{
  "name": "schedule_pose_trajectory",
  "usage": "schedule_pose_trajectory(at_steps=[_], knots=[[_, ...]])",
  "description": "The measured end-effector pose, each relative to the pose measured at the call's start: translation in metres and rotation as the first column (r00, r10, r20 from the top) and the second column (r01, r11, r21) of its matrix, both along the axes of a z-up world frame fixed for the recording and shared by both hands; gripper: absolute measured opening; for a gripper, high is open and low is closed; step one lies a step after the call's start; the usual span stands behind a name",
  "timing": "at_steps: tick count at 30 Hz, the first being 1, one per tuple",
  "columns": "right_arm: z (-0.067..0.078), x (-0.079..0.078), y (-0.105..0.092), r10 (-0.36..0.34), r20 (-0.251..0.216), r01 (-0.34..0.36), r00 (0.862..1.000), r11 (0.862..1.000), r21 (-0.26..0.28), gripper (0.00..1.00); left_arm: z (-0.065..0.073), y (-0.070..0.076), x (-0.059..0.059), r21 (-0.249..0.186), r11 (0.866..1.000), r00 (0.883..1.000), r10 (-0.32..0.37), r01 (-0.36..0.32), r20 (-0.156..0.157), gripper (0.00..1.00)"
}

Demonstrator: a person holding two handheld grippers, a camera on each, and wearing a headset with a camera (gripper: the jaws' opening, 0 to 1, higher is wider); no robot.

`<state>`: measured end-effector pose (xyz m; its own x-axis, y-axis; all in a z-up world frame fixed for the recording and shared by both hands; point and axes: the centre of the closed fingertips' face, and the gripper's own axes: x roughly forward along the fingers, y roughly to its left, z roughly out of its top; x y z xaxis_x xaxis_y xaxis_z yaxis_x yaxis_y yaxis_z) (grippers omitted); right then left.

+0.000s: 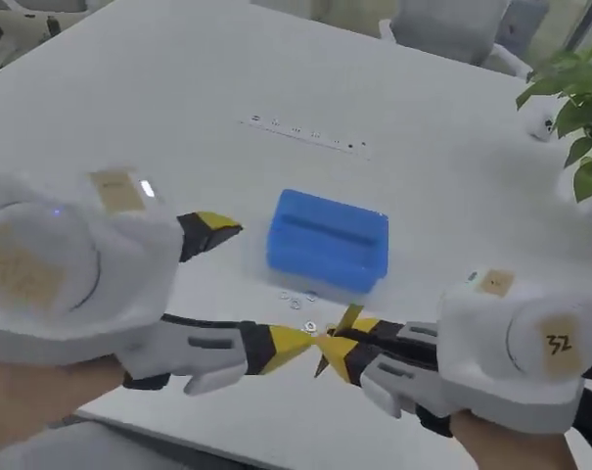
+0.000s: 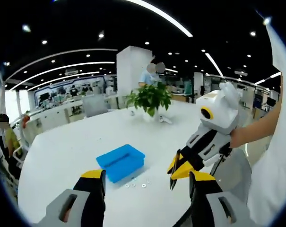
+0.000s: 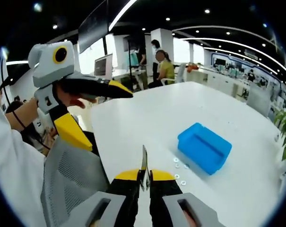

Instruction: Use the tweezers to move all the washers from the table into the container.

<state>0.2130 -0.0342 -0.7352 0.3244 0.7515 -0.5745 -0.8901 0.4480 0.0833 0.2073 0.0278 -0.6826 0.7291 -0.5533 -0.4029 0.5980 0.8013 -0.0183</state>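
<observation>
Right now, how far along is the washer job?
Done: nothing visible; the washers lie on the table beside the blue container, none seen inside. In hand: the right gripper is shut on the tweezers, the left gripper open. Left: every washer.

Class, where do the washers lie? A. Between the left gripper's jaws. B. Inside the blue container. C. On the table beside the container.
C: the washers lie on the white table, close beside the blue container.
</observation>
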Motion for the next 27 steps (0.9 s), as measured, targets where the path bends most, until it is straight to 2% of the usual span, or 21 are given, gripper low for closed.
schedule_pose_trajectory(at_steps=[4, 5, 7, 8, 9, 11, 12, 13, 15, 17, 18, 21, 24, 27], knots=[[0.002, 0.013, 0.001, -0.035, 0.016, 0.035, 0.999, 0.999, 0.024, 0.04, -0.013, 0.022, -0.002, -0.052, 0.991, 0.992, 0.118, -0.12, -0.039, 0.89], [0.002, 0.016, 0.001, -0.043, 0.011, 0.042, 0.999, 0.999, 0.032, 0.04, -0.014, 0.026, -0.001, -0.062, 0.987, 0.989, 0.145, -0.148, -0.04, 0.92], [0.001, 0.024, 0.002, -0.061, 0.006, 0.061, 0.998, 0.997, 0.041, 0.04, -0.02, 0.036, 0.002, -0.06, 0.979, 0.98, 0.196, -0.197, -0.017, 0.95], [0.0, 0.028, 0.003, -0.068, 0.01, 0.067, 0.998, 0.997, 0.039, 0.04, -0.024, 0.043, 0.006, -0.049, 0.97, 0.971, 0.237, -0.237, 0.008, 0.94], [-0.001, 0.03, 0.004, -0.071, 0.013, 0.07, 0.997, 0.997, 0.036, 0.04, -0.029, 0.048, 0.008, -0.052, 0.963, 0.964, 0.266, -0.265, 0.014, 0.94], [-0.002, 0.037, 0.006, -0.084, 0.019, 0.083, 0.996, 0.996, 0.033, 0.04, -0.04, 0.056, 0.012, -0.057, 0.95, 0.952, 0.307, -0.307, -0.005, 0.95], [-0.002, 0.04, 0.007, -0.09, 0.025, 0.089, 0.996, 0.995, 0.034, 0.04, -0.042, 0.058, 0.014, -0.056, 0.946, 0.948, 0.319, -0.319, 0.0, 0.95], [-0.001, 0.045, 0.008, -0.096, 0.031, 0.094, 0.995, 0.995, 0.037, 0.04, -0.043, 0.061, 0.017, -0.043, 0.942, 0.943, 0.333, -0.332, 0.021, 0.96], [-0.002, 0.052, 0.01, -0.104, 0.038, 0.102, 0.994, 0.994, 0.038, 0.04, -0.046, 0.066, 0.02, -0.034, 0.934, 0.933, 0.357, -0.356, 0.041, 0.98], [-0.003, 0.059, 0.012, -0.115, 0.046, 0.113, 0.992, 0.993, 0.045, 0.04, -0.051, 0.065, 0.02, -0.045, 0.933, 0.933, 0.358, -0.357, 0.03, 0.96], [-0.004, 0.063, 0.014, -0.118, 0.041, 0.116, 0.992, 0.992, 0.05, 0.04, -0.057, 0.066, 0.02, -0.048, 0.929, 0.929, 0.369, -0.368, 0.012, 0.97], [-0.006, 0.07, 0.019, -0.118, 0.036, 0.116, 0.992, 0.992, 0.052, 0.04, -0.065, 0.068, 0.019, -0.051, 0.922, 0.923, 0.384, -0.384, -0.012, 0.98], [-0.007, 0.078, 0.023, -0.116, 0.056, 0.114, 0.992, 0.993, 0.044, 0.04, -0.069, 0.071, 0.02, -0.034, 0.913, 0.914, 0.406, -0.406, -0.009, 0.98], [-0.01, 0.086, 0.025, -0.129, 0.053, 0.126, 0.99, 0.991, 0.051, 0.04, -0.072, 0.08, 0.022, 0.004, 0.901, 0.901, 0.434, -0.434, 0.011, 0.96]])
